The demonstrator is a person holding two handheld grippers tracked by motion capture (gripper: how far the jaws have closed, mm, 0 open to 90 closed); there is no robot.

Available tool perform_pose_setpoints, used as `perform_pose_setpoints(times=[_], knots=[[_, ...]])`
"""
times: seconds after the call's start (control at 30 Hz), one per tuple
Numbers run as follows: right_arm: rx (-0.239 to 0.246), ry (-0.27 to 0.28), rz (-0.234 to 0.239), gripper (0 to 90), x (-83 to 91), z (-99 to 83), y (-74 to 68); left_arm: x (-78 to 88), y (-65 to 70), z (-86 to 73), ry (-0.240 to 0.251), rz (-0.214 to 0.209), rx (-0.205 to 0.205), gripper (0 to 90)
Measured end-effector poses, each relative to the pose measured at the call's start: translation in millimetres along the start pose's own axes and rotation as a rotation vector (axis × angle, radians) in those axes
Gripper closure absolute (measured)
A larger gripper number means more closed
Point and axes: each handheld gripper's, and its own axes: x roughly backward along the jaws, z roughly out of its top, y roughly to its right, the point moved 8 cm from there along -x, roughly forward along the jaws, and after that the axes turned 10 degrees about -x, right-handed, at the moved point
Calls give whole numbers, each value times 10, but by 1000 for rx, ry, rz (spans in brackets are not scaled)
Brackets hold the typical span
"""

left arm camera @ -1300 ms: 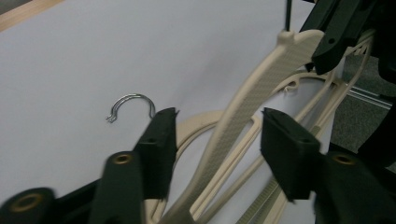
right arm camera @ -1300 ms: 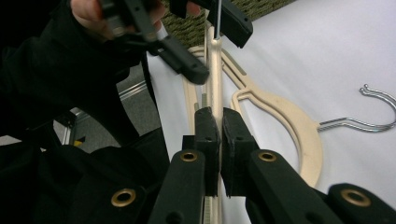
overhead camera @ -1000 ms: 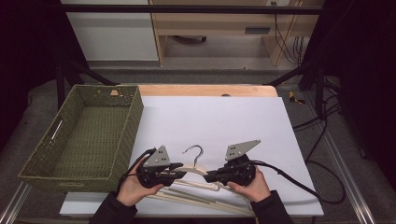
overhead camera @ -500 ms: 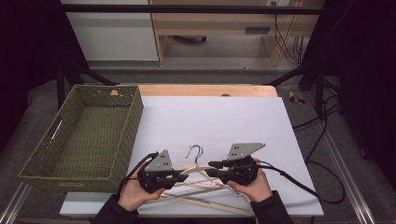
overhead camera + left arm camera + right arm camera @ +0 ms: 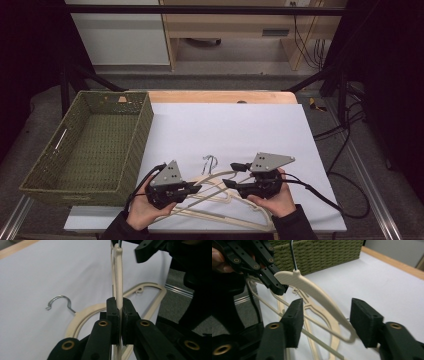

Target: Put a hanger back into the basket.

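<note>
Hangers handover: left hand-held gripper [image 5: 119,315] clamps the raised hanger [image 5: 118,277]; right hand-held gripper [image 5: 325,320], jaws just opening, released, should withdraw clear before lifting toward the basket [image 5: 95,145].

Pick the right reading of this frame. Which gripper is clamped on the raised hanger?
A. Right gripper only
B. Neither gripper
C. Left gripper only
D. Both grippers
C. In the left gripper view the left gripper has its pads pressed on the arm of the hanger; in the right gripper view the right gripper has just been opening, and its pads stand apart on either side of the hanger without touching it.
</note>
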Motion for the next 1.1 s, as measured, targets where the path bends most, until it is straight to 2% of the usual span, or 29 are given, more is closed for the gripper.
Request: perform_pose_setpoints(times=[0.13,0.2,0.4,0.6,0.73,0.87,1.1], knots=[[-21,45,-44,318,77,23,82,76,-91,2,11,58,19,866],[-25,66,-74,280,117,24,134,117,-126,11,25,70,30,866],[-82,112,-133,200,228,-5,298,253,-199,52,49,120,42,866],[-132,106,-210,99,278,-101,463,433,-273,105,77,159,57,865],[-157,109,-253,81,347,-161,568,552,-327,139,90,183,58,865],[-189,132,-265,81,417,-205,642,688,-362,198,115,201,59,865],[-201,153,-284,80,487,-249,693,942,-504,356,129,248,38,865]])
